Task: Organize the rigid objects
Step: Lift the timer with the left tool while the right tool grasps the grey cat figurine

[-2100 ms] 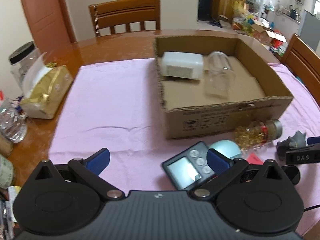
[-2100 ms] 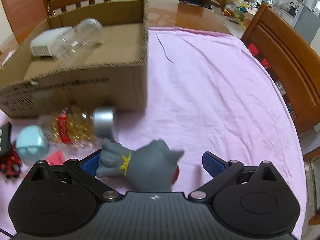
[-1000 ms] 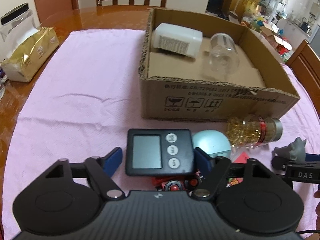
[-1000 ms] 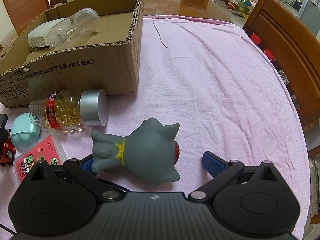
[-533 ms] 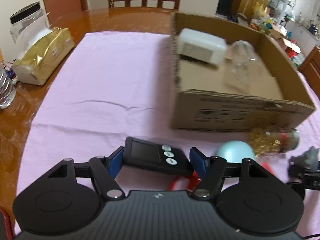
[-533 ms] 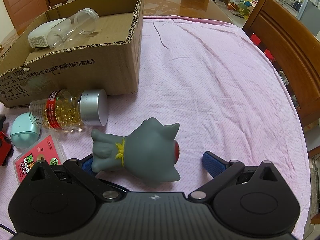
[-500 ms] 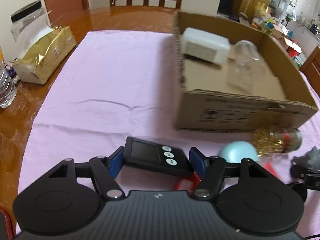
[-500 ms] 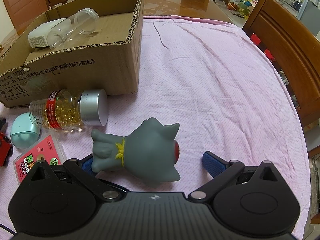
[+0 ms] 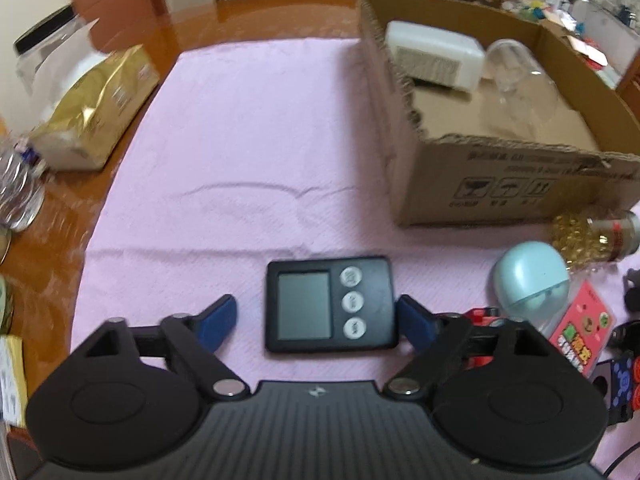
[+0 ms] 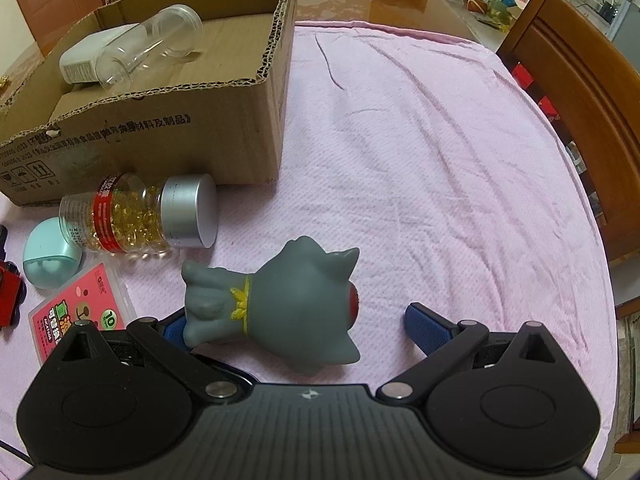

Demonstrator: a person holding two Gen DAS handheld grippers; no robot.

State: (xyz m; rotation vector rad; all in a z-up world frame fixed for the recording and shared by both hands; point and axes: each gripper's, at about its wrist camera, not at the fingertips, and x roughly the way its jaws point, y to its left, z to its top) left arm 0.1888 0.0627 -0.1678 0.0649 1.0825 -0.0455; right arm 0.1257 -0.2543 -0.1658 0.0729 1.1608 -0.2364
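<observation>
The left tongs [image 9: 316, 318] have just been opening, and the flat black digital timer with a grey screen and three round buttons [image 9: 330, 305] lies flat on the pink cloth over the worktop [image 9: 248, 152], between the blue pads. The right pad sits just at the timer's edge; the left pad stands clear of it, so nothing is gripped. The timer is well short of the open brown cardboard box [image 9: 516, 178], which already holds a white plastic container [image 9: 434, 56] and a clear plastic jar lying on its side [image 9: 520, 80].

The risk here is a poor re-grip — the timer is thin, and pads closing high on its edges could slide over the top or tip it up. The pad nearest its right edge could also nudge it sideways on the cloth.

The right tongs [image 10: 296, 326] stand wide, with the grey rubber cat-like figure with a yellow collar [image 10: 280, 308] lying between them — its feet are against the left pad, the right pad well apart. Closing off-centre on that rounded body could squeeze it out forward, toward the capsule bottle with a silver cap [image 10: 140, 216], which could roll.
</observation>
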